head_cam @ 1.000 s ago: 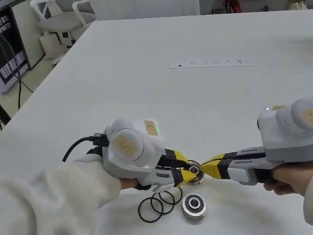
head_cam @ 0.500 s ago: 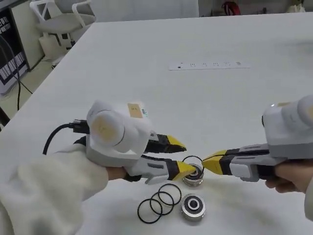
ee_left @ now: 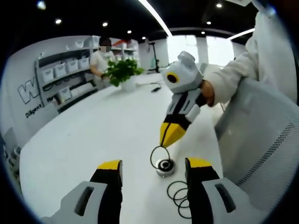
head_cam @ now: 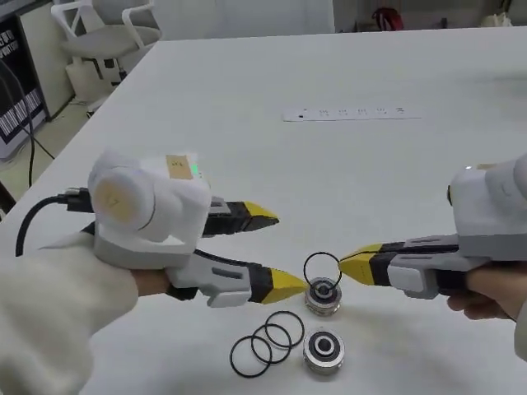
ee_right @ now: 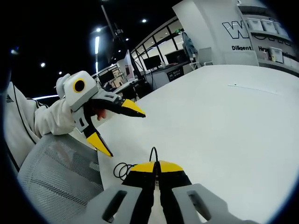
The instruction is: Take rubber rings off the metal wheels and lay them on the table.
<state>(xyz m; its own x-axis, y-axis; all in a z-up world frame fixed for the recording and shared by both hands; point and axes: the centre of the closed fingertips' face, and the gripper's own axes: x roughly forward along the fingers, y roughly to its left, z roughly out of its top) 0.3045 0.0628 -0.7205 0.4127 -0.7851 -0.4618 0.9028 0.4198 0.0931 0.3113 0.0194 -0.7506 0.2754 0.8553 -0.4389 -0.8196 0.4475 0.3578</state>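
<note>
Hanging between right fingers [head_cam: 366, 267]: rubber ring [head_cam: 305, 268]

Head view: the lower arc of the held rubber ring [head_cam: 321, 268] merges with the wheel [head_cam: 323, 296]; seated or free, cannot tell. Right of the wheel, the right gripper [head_cam: 346, 263] body and the hand [head_cam: 486, 300] holding it are cut by the picture edge. Beyond the wheel, markings on the white strip [head_cam: 352, 113] are too small to read.

Right gripper view: wheel hidden behind the closed jaws; loose rings [ee_right: 120, 170] beside it half covered.

Left gripper view: loose rings beside the wheel partly behind one jaw.
</note>
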